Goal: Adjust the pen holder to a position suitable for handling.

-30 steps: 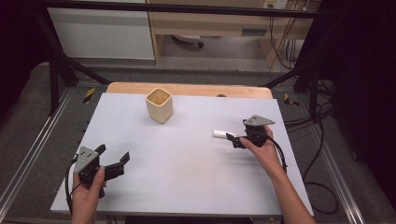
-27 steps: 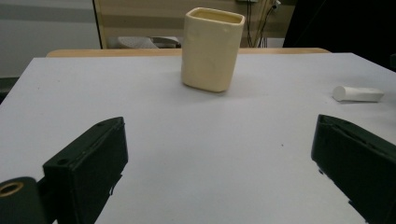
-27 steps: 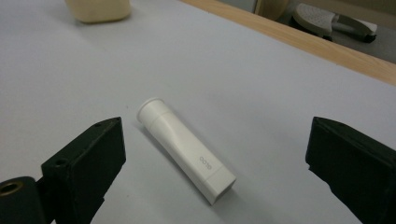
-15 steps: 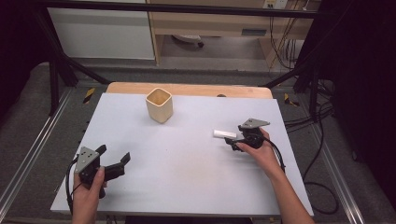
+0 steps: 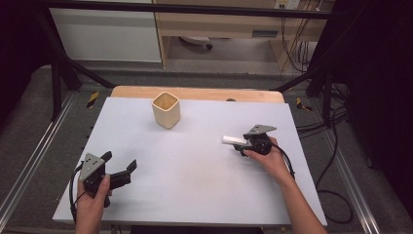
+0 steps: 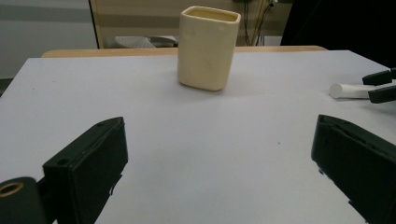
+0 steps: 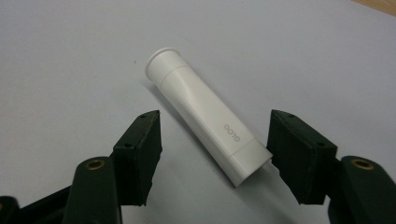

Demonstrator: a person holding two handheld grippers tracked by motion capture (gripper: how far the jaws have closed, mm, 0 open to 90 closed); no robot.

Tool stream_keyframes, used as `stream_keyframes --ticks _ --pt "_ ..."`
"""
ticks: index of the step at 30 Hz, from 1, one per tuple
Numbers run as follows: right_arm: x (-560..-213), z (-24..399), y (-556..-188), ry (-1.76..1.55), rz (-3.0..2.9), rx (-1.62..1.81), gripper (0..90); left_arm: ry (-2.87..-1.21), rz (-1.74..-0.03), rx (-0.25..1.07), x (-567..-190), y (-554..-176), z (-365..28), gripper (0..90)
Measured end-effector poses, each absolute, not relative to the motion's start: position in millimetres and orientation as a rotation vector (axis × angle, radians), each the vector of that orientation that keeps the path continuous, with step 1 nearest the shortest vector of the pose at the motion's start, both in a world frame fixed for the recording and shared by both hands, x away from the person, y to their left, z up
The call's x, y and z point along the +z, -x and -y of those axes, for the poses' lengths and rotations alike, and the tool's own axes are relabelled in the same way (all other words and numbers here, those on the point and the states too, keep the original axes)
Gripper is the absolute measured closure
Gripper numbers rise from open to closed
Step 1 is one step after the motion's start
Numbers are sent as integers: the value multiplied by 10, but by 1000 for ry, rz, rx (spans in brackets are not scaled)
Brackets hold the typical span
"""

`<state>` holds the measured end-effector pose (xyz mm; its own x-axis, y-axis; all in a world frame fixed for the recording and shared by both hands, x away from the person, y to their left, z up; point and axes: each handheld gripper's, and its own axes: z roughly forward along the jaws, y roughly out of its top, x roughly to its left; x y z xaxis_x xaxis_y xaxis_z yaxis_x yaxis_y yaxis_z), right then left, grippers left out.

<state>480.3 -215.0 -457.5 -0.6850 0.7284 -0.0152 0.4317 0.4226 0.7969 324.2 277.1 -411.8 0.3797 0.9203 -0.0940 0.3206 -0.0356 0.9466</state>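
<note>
A white tube (image 5: 233,140) lies flat on the grey table (image 5: 195,175), right of the middle; in the right gripper view the tube (image 7: 196,105) points its round cap away from me. My right gripper (image 7: 215,128) is open, one jaw on each side of the tube's flat end, the right jaw very close to it. In the high view the right gripper (image 5: 242,145) sits low at the tube's right end. My left gripper (image 5: 119,162) is open near the front left corner with nothing between its fingers. A cream square cup (image 5: 166,109) stands upright at the back.
In the left gripper view the cup (image 6: 208,46) stands ahead, with the tube (image 6: 348,90) far to the right. A wooden strip (image 5: 204,93) borders the table's far edge. Cables (image 5: 336,161) hang off the right side.
My right gripper has slid a little left and down towards the tube, bringing its jaws around the tube's end. The left gripper, cup and tube have stayed put.
</note>
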Motion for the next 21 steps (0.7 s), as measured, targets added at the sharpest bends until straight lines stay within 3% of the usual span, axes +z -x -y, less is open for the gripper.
stream_keyframes --ticks 3,13,21 --pt "-4601 2142 -4811 -983 -2330 1126 386 -1583 -1137 707 -4120 -3242 -2767 40" --pt "-4560 2062 -4707 -888 -2425 1056 594 -1591 -1137 701 -4122 -3244 -2759 40" --pt "-4555 2045 -4680 -896 -2444 1067 601 -1593 -1140 693 -4129 -3251 -2757 40"
